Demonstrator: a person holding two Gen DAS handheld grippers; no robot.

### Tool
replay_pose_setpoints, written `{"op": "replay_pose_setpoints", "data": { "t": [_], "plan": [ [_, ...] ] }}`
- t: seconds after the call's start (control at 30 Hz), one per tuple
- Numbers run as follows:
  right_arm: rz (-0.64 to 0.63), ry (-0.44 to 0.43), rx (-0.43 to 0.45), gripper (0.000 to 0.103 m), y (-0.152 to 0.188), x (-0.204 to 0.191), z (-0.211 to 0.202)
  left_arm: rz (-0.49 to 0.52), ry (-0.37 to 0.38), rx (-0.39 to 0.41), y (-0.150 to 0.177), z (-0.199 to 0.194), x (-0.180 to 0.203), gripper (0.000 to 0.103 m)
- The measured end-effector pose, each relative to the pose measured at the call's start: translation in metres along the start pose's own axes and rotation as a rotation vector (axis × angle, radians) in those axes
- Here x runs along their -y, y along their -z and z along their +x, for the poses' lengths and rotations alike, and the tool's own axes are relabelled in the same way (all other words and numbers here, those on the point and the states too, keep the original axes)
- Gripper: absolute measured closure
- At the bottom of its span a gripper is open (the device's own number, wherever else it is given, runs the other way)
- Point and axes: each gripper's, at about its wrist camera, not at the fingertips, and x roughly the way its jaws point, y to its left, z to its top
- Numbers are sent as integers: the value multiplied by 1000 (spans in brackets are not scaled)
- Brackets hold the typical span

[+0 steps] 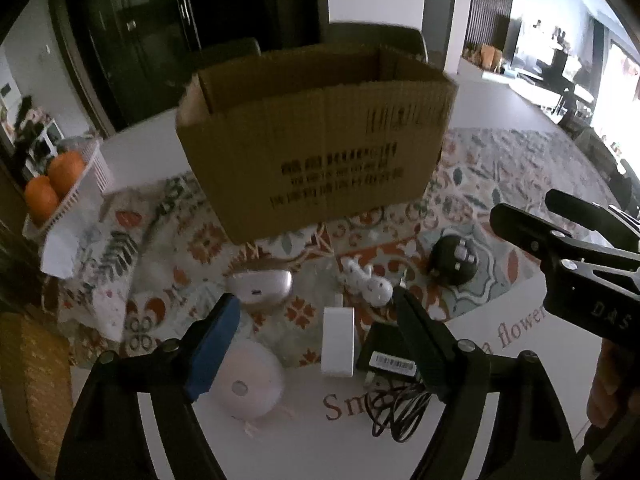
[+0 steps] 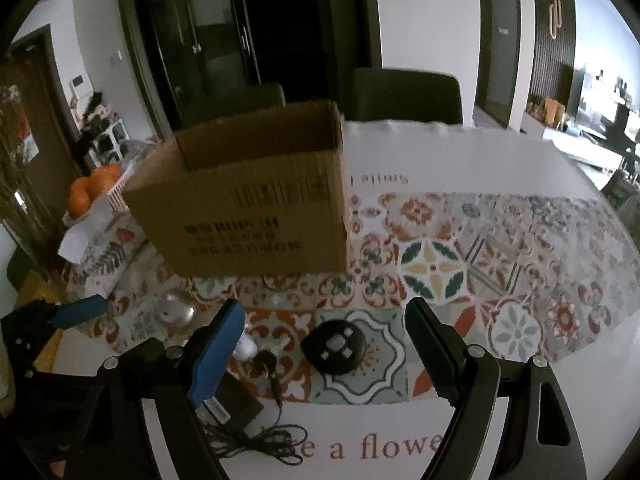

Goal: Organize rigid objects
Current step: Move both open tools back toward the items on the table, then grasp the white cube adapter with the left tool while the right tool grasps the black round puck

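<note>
An open-topped cardboard box [image 1: 316, 140] [image 2: 248, 200] stands on the patterned cloth. In front of it lie a silver mouse-like device [image 1: 260, 286], a white round device [image 1: 248, 384], a small white box [image 1: 338, 340], a black adapter [image 1: 386, 360] with a tangled cable [image 1: 400, 408], a white perforated piece [image 1: 368, 284] and a black round object [image 1: 454, 260] [image 2: 334, 346]. My left gripper [image 1: 316, 298] hangs open above the white box, holding nothing. My right gripper [image 2: 324, 307] [image 1: 524, 204] is open over the black round object, not touching it.
A white basket of oranges [image 1: 60, 184] [image 2: 96, 192] sits at the table's left end beside crumpled paper [image 1: 64, 240]. Dark chairs [image 2: 404, 94] stand behind the table. The white table [image 2: 460, 156] stretches to the right of the box.
</note>
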Motion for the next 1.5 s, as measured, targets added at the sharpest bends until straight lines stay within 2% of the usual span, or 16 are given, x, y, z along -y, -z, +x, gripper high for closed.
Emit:
{"op": "replay_pose_setpoints", "data": {
  "t": [0.27,0.4,0.5,0.93,1.23,1.3,1.5],
  "plan": [
    [1,6,-59,20,15,2,22,0,10,-74,9,26,0,29],
    [11,9,-90,20,24,4,34,-1,19,-93,12,33,1,32],
    [32,6,-107,20,31,8,41,-7,27,-110,14,40,2,39],
    [44,8,-177,20,47,12,70,-31,64,-151,24,64,0,48],
    [35,11,-198,20,47,10,87,-76,101,-204,24,85,-5,66],
    [39,18,-199,20,46,11,91,-92,121,-211,25,89,-7,68],
    [48,2,-207,20,45,13,100,-86,120,-199,23,91,-3,73]
  ]
}}
